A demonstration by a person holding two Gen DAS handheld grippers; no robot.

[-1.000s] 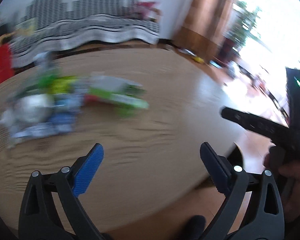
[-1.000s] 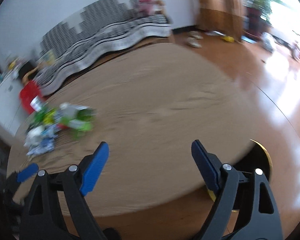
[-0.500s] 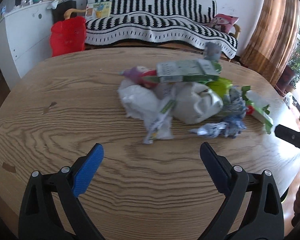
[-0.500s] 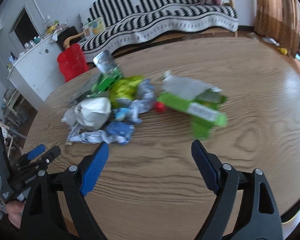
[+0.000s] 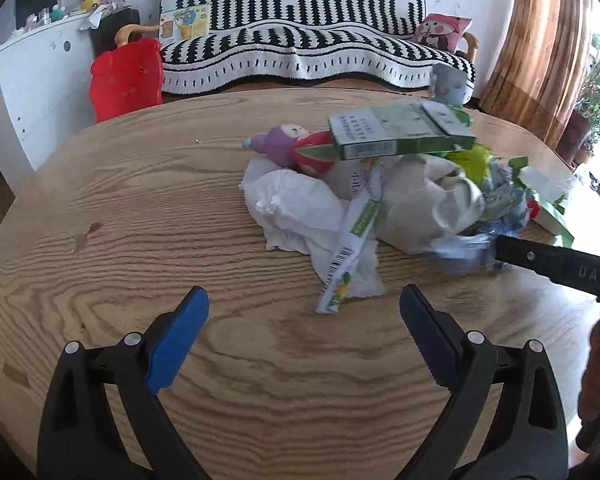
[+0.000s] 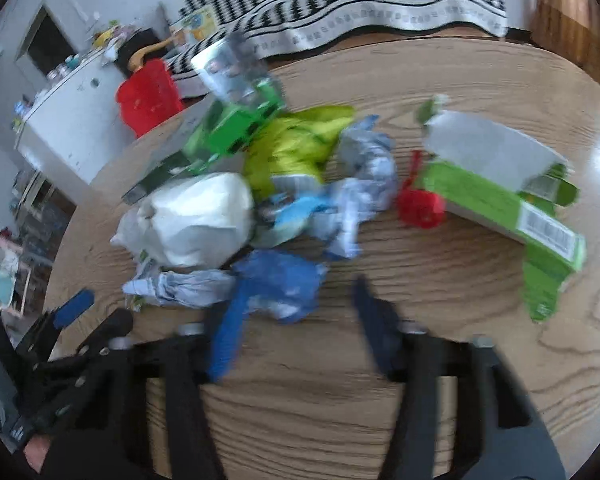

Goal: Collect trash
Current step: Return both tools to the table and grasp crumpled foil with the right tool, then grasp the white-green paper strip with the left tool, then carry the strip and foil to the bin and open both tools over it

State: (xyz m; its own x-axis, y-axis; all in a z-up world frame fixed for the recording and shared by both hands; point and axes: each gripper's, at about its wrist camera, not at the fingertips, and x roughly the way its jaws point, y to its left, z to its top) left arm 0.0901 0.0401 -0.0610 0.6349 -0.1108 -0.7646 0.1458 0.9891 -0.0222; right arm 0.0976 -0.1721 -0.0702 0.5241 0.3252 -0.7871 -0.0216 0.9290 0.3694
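Observation:
A heap of trash lies on the round wooden table (image 5: 120, 216): crumpled white tissue (image 5: 296, 208), a long snack wrapper (image 5: 350, 252), a green carton (image 5: 396, 132), a white bag (image 6: 196, 216), a blue wrapper (image 6: 284, 284), a yellow-green wrapper (image 6: 296, 148) and a second green carton (image 6: 512, 196). My left gripper (image 5: 304, 320) is open and empty, just short of the snack wrapper. My right gripper (image 6: 296, 316) is open, its left finger beside the blue wrapper. The right gripper's finger (image 5: 556, 264) reaches in from the right of the left wrist view.
A red basket (image 5: 126, 78) stands beyond the table by a white cabinet (image 5: 28, 80). A striped sofa (image 5: 312, 44) lines the back wall. A purple toy (image 5: 280, 144) and a red piece (image 6: 420, 204) lie in the heap.
Both grippers swung from the bare table side toward the trash heap and moved closer. The right gripper's jaws have narrowed a little and now sit at the blue wrapper.

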